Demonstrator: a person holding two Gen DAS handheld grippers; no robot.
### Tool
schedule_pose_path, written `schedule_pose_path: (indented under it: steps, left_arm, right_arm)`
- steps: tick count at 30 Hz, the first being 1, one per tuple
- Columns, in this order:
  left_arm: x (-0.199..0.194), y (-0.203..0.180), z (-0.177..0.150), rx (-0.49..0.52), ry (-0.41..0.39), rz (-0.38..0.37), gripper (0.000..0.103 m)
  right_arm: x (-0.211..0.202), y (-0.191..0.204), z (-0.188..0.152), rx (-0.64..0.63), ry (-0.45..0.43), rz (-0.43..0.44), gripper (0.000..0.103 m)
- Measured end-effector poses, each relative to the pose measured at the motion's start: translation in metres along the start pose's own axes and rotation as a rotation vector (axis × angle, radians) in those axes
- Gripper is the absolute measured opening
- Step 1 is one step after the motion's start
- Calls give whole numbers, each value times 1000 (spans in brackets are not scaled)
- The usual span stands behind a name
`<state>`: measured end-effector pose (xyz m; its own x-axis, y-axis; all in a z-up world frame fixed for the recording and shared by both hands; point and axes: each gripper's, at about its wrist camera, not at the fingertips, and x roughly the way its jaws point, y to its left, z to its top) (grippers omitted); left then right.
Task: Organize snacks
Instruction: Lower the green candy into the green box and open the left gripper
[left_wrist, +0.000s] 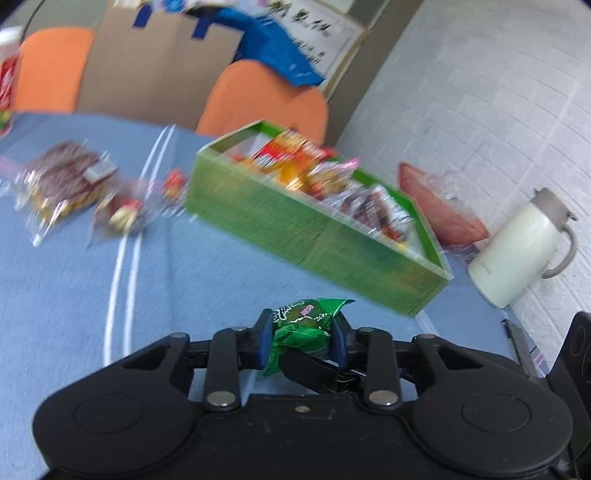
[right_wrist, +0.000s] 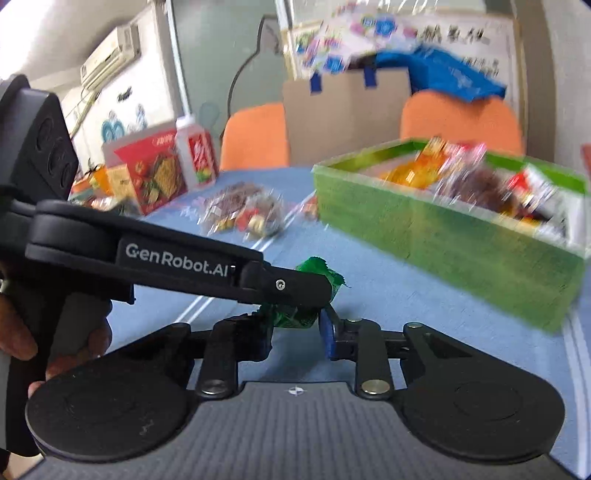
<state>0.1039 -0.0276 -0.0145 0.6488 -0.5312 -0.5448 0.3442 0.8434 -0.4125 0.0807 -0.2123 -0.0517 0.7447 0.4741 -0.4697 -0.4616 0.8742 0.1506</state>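
While right tongs (right_wrist: 295, 324) clamp green packet (right_wrist: 314, 267) | left tongs (left_wrist: 303, 326) straddle it, grip unclear

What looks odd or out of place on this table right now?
Both grippers seem clamped on one green packet: the left gripper and the right gripper cross at it. Also, loose snack bags lie on the blue tablecloth, outside the green box.
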Motion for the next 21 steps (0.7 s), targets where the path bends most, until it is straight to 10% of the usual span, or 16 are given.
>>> schedule_pose_path:
  steps: [11,21]
  left_arm:
    - [38,-83,65,191,-68,-159,97]
    - [103,-103,86,205,-39,-199,98]
  right_arm:
    - [-45,-56,40,30,-239,-194,46]
    - [-29,-108,46,54,-267,-296,45]
